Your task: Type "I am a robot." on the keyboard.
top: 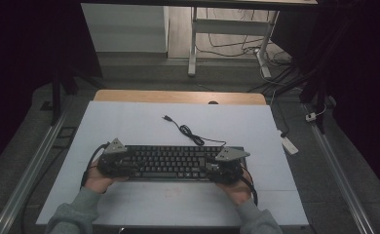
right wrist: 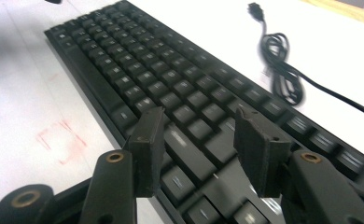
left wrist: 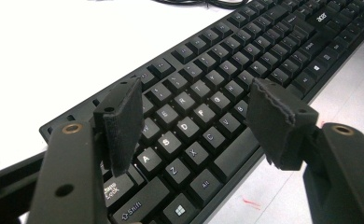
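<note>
The keyboard (top: 171,163) lies flat on the white table (top: 129,126), just below its centre, long side across. The left gripper (left wrist: 196,116) hovers over its 9 o'clock end, jaws wide above the A-S-D keys. The right gripper (right wrist: 199,140) hovers over the 3 o'clock end, jaws wide, holding nothing. The cable (top: 187,130) coils at 12 o'clock.

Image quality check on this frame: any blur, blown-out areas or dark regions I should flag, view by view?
High view: dim overall, surroundings nearly black, the white table grey, the keyboard low in contrast. Left gripper view: sharp, key legends readable on the keyboard, but the table blows out to plain white. Right gripper view: motion-blurred; keys and the coiled cable smear, legends unreadable.
</note>
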A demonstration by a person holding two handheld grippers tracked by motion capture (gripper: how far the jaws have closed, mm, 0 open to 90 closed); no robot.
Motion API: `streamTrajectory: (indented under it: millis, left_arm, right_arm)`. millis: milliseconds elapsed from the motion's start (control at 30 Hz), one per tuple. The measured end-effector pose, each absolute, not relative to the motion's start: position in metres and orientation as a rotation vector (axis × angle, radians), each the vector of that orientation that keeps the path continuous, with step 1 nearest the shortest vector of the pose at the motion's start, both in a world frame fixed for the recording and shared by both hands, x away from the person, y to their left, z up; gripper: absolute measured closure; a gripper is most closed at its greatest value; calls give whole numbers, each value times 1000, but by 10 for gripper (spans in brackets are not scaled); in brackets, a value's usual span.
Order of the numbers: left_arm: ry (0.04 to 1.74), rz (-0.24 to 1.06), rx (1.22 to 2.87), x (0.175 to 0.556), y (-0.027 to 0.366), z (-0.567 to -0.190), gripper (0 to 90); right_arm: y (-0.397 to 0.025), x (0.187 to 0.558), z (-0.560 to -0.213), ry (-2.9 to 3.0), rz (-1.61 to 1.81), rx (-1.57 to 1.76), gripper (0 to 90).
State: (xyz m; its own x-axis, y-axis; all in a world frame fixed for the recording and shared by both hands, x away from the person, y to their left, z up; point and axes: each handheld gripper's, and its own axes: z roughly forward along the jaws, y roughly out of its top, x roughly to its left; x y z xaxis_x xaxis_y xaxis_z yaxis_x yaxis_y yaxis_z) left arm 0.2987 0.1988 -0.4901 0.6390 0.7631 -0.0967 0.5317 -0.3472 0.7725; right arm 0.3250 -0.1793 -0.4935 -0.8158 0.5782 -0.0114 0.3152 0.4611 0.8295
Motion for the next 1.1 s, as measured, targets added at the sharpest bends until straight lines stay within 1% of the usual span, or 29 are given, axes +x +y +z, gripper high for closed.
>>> streamTrajectory:
  millis: [400, 600, 700, 867, 1033, 1100]
  left_arm:
    - [1015, 311, 2025, 299, 198, -490, 363]
    - [1018, 284, 2018, 300, 197, -490, 365]
    - [1004, 270, 2016, 299, 196, -489, 381]
    - [963, 261, 2039, 297, 190, -489, 449]
    - [920, 268, 2081, 295, 181, -492, 568]
    - [918, 270, 2096, 294, 177, -494, 644]
  right_arm:
    - [-210, 318, -494, 2397, 1269, 798, 521]
    - [-214, 317, -495, 2391, 1273, 801, 520]
    - [-213, 317, -495, 2391, 1271, 802, 519]
    - [-213, 318, -497, 2395, 1264, 804, 518]
    - [-214, 318, -497, 2393, 1269, 808, 519]
    - [-214, 318, -497, 2393, 1269, 808, 518]
